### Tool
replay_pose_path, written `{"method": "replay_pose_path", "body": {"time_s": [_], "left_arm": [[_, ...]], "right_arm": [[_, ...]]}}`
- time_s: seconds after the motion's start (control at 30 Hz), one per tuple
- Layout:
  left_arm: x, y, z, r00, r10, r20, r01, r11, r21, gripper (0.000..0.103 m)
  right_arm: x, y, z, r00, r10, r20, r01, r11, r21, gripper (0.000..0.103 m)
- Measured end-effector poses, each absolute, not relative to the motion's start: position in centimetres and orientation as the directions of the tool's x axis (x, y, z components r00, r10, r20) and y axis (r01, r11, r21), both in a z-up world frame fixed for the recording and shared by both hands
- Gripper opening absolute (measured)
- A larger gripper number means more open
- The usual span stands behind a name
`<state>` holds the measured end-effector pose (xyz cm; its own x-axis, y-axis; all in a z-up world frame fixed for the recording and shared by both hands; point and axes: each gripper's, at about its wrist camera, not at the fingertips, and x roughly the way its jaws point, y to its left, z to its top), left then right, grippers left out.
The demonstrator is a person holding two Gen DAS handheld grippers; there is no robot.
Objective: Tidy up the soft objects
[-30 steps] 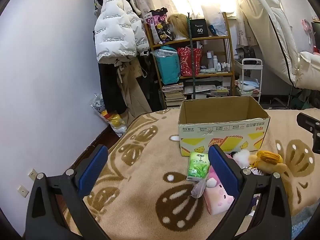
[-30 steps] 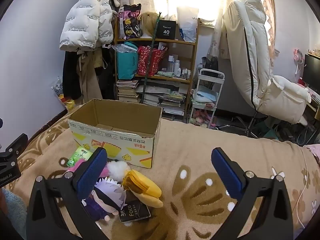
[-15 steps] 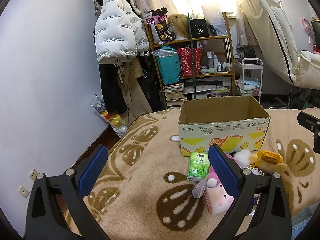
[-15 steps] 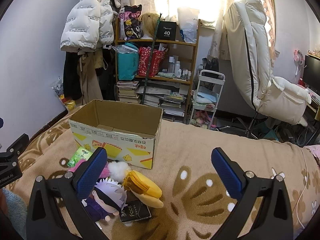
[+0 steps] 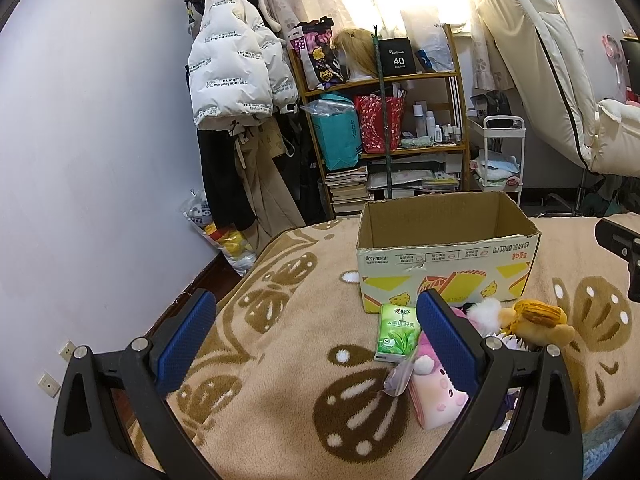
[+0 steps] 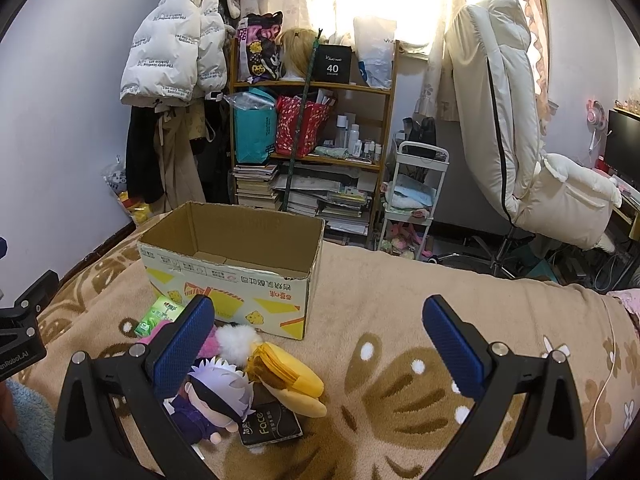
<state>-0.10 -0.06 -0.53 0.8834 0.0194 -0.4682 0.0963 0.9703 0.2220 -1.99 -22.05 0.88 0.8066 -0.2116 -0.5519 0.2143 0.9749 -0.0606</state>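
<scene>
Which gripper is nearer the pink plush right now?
Left. The left gripper hangs open with its right finger just above the pink plush. The right gripper is open farther right, the plush peeking from behind its left finger.

Cardboard box [image 6: 232,268] top open; plush pile [image 6: 256,372] crowds its front; blanket [image 6: 400,320] right clear.

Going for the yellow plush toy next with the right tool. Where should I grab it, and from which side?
Grip the yellow plush toy across its narrow middle, coming down from above. It lies flat on the blanket, its long body running diagonally, so the middle should fit between the fingers. The right tool is open. The doll touches the toy's left side and the black pack lies at its near end, so avoid those.
</scene>
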Motion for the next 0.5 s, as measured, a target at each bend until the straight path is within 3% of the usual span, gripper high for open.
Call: {"method": "replay_pose_path", "body": {"time_s": [0.5], "left_arm": [[-0.18, -0.21, -0.53, 0.885, 0.022, -0.466, 0.095, 0.969, 0.227, 0.099]], "right_arm": [[-2.03, -21.99, 0.89, 0.807, -0.211, -0.552, 0.213, 0.975, -0.060, 0.103]]}}
